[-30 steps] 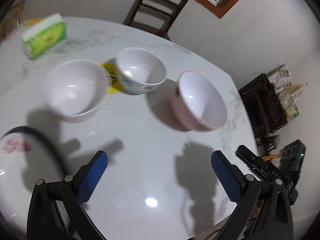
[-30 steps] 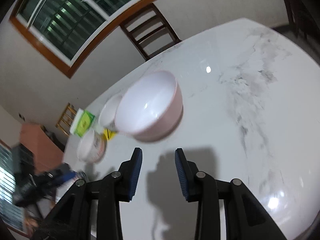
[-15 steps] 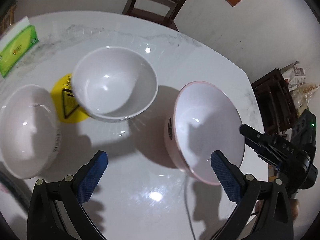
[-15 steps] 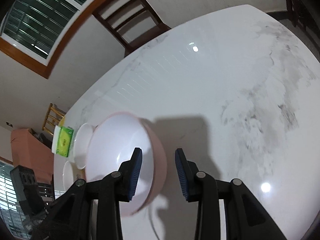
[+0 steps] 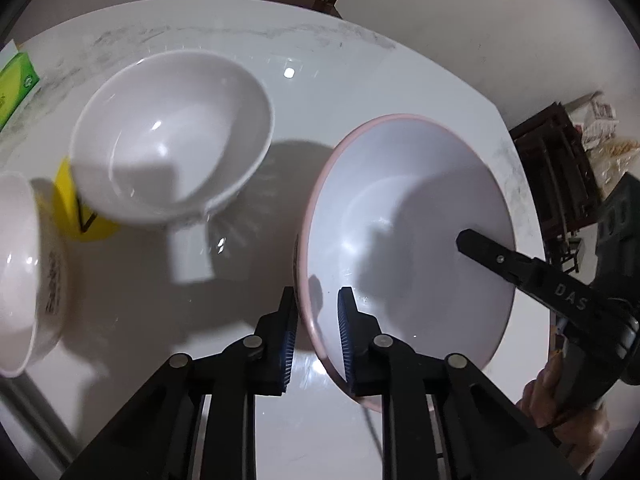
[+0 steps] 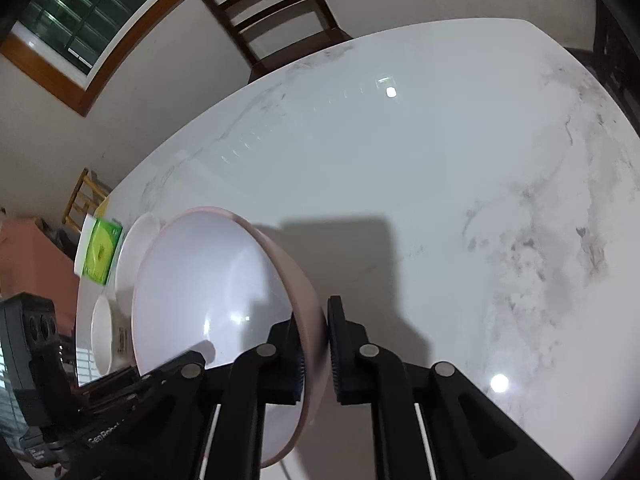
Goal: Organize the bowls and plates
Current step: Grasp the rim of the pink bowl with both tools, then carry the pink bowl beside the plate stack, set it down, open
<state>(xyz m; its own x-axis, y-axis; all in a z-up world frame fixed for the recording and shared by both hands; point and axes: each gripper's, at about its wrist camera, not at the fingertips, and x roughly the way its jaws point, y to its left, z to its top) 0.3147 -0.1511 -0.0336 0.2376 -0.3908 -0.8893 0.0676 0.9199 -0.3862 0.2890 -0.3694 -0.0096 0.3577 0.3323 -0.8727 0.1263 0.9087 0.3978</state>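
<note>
Your left tongs (image 5: pixel 316 332) pinch the pink bowl's (image 5: pixel 408 240) near rim; your right tongs (image 6: pixel 314 354) pinch its opposite rim (white bowl (image 5: pixel 172 136) just left).

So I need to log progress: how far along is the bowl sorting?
Nothing looks stacked yet. In hand: both the left gripper and right gripper are clamped on the pink bowl's rim. Left: two white bowls sit separately on the table.
</note>
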